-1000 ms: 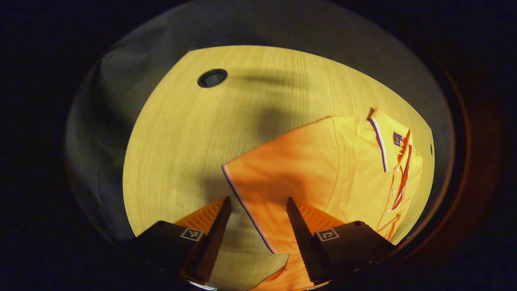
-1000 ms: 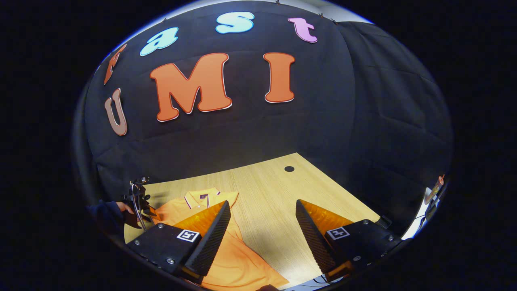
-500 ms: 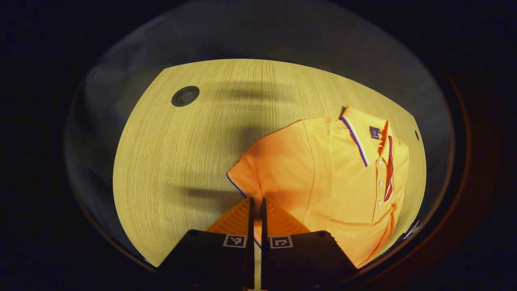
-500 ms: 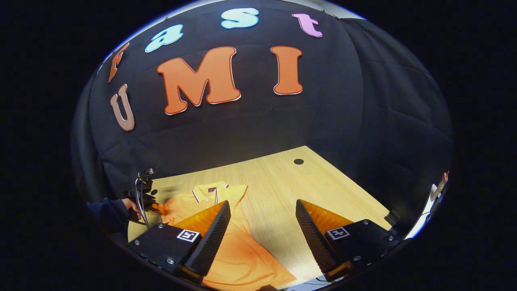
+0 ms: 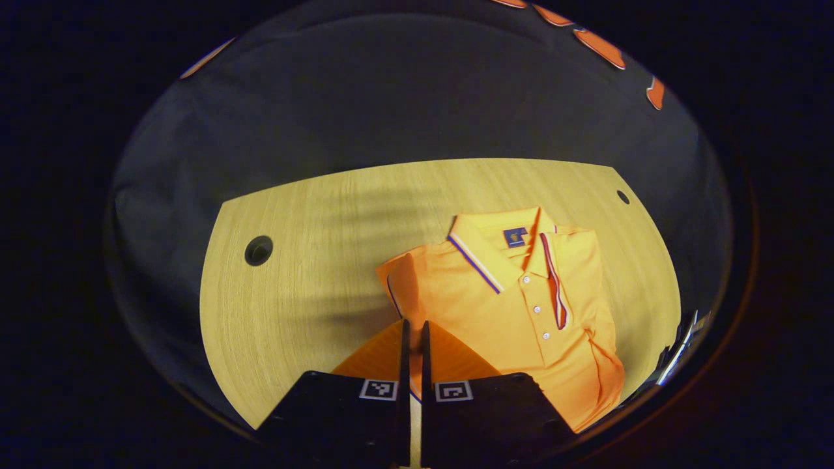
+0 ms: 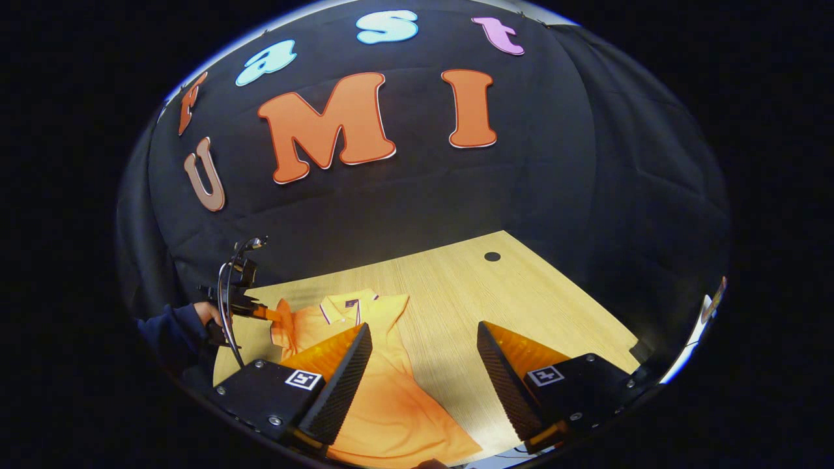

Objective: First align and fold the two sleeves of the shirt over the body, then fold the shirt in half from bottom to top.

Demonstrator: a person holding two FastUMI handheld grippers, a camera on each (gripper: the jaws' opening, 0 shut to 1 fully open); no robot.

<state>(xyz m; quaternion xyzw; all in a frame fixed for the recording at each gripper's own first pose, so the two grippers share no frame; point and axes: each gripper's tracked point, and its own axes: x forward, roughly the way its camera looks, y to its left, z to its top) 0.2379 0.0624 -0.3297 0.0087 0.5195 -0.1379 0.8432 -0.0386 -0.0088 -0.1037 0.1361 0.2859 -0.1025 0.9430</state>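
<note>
The table (image 5: 306, 260) spreads ahead of both grippers, and the shirt (image 5: 521, 312) lies on it face up, collar toward the far wall and hem toward the near edge, so its long axis runs near-to-far. From the left gripper (image 5: 413, 339) the body lies ahead and to the right. From the right gripper (image 6: 423, 365) the shirt (image 6: 384, 404) lies to the left, passing under its left finger, with bare table straight ahead.

The left gripper is pinched closed on the left sleeve (image 5: 397, 293), both fingers pressed on the striped cuff edge, and the sleeve stands lifted off the table. In the right gripper view that gripper (image 6: 264, 312) appears at far left, held in a hand (image 6: 208, 316), with the sleeve (image 6: 283, 326) raised beside the collar. The move, as I judge it, turns on this: the body is to the right of the held cuff, so the sleeve must be carried rightward across the chest and laid flat.

The right gripper hangs spread wide, holding nothing, above the table to the right of the shirt. It is the nearer one to the other sleeve, whose lie I cannot make out.

The collar (image 5: 495, 244) carries a small dark label (image 5: 515, 237) inside the neck; its writing is too small to read.
</note>
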